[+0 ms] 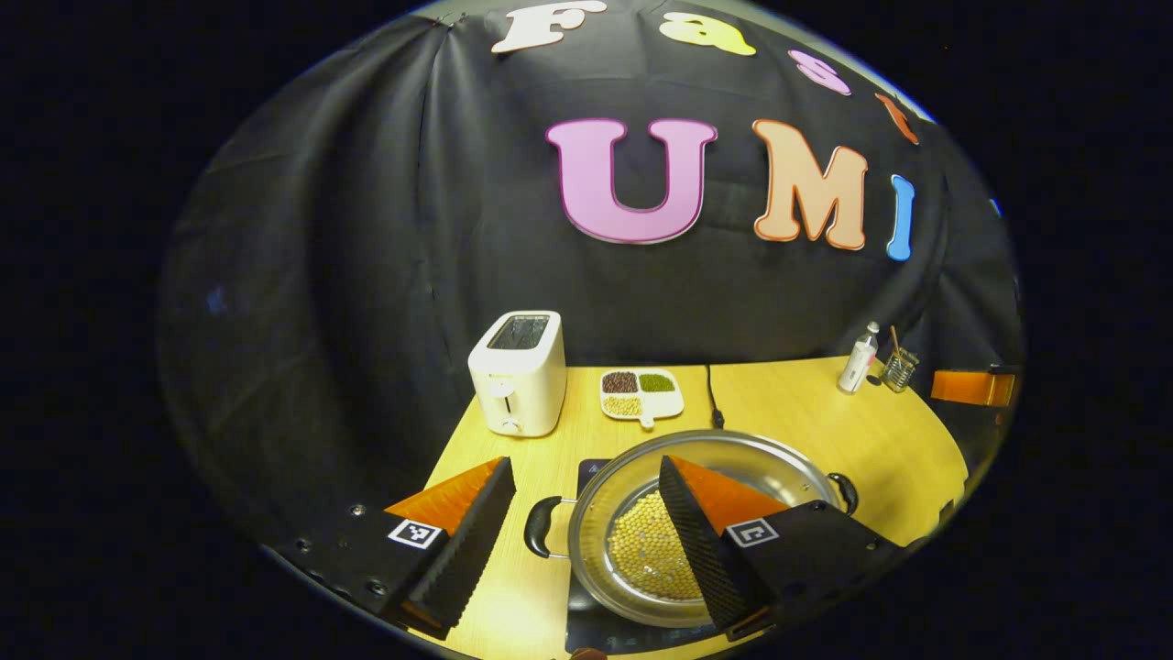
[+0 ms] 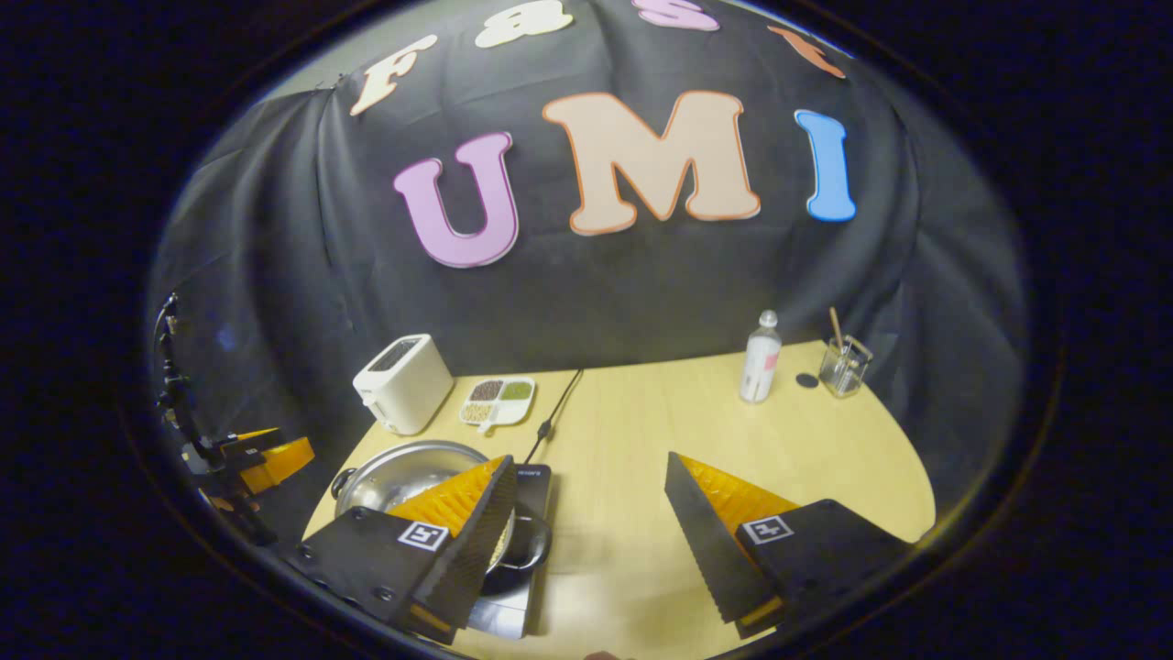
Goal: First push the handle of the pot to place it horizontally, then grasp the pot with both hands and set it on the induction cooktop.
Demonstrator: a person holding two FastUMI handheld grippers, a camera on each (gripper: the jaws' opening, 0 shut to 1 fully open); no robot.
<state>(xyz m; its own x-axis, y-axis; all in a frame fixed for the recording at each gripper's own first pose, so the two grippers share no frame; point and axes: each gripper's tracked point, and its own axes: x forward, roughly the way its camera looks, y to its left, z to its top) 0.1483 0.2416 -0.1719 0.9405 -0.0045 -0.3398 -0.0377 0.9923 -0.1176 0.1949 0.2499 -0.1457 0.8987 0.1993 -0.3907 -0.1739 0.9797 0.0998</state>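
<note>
Pot (image 1: 706,527): shiny polished metal, just ahead of the left hand-held gripper (image 1: 586,541). Table (image 2: 696,431): smooth pale wood grain. Toaster (image 1: 518,371): glossy white plastic. Wall beyond: matt, creased black cloth.

**Warm table light, dark surround, heavy fisheye bend**

Both views dim overall; light falls from above onto the table (image 1: 797,403), which reads bright yellow while the wall cloth stays dark with soft folds. Glare patch on the table's near edge in the left gripper view, a paler washed patch there in the right gripper view. The pot (image 1: 733,458) throws bright reflections off its metal rim and inner wall. Short soft shadows beside the toaster (image 1: 518,371) and the bottle (image 2: 760,357). Strong barrel distortion: table edges curve, far corners squeezed. Centre fairly sharp; rims soft, with faint colour fringing.
</note>
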